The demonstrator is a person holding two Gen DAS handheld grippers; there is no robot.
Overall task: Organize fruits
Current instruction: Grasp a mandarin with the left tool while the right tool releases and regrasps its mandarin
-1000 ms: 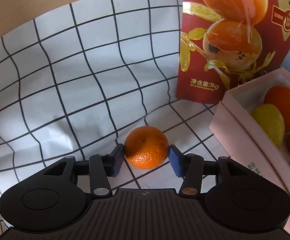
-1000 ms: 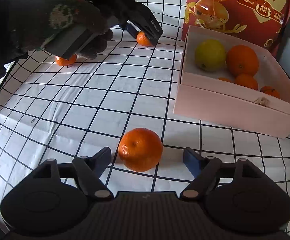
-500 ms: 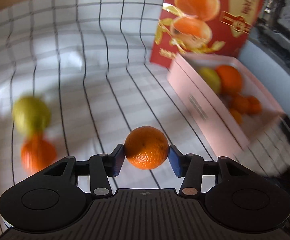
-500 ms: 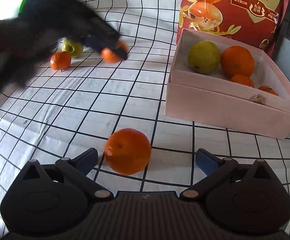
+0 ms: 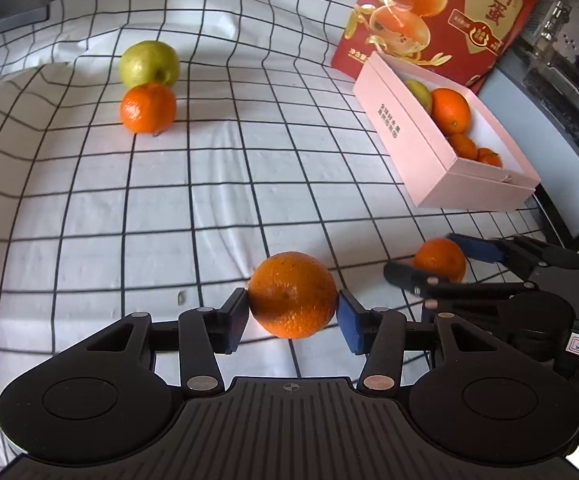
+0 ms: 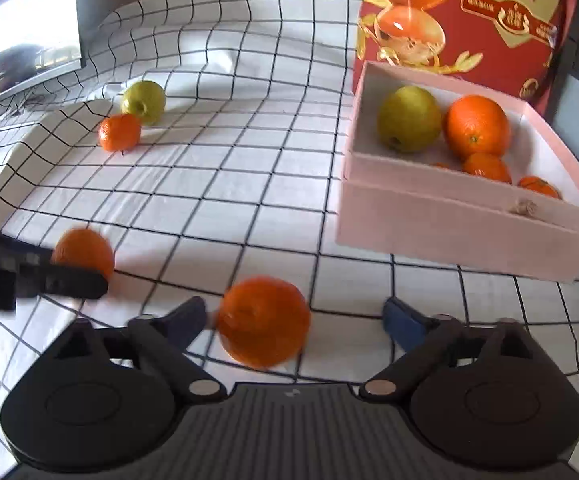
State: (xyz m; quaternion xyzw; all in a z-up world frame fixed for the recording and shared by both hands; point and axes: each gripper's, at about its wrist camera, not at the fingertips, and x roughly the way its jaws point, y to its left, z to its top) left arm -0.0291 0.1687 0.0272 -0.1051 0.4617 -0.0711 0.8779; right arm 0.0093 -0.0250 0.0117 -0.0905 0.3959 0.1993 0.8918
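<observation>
Already five fruits (image 6: 408, 119) in box (image 6: 461, 224)

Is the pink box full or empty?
Partly full. The pink box holds an apple and several oranges, with bare white floor showing beside them.

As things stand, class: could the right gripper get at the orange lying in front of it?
Probably yes. The right gripper is open, and the orange already sits on the checked cloth between its jaws, nearer the left one. Nothing blocks it; the pink box stands clear to the right.
</observation>
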